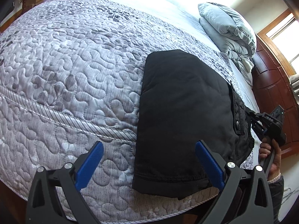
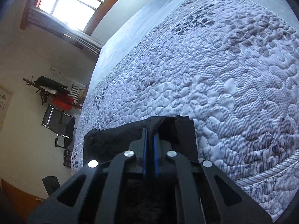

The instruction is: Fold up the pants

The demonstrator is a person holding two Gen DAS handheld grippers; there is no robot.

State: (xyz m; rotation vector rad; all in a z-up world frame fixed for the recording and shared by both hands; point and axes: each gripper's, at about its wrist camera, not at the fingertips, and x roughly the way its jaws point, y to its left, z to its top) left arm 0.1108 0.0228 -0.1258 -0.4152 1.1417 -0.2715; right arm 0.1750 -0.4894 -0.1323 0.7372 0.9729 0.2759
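Presently, the black pants [image 1: 185,112] are seen folded into a compact block on the quilted bed [image 1: 74,71], near its edge. The left gripper [image 1: 149,160] is held with jaws spread wide and empty, the pants' near hem lying toward four o'clock of it. The right gripper [image 2: 150,140] is clamped tight on the pants' edge at its twelve o'clock.
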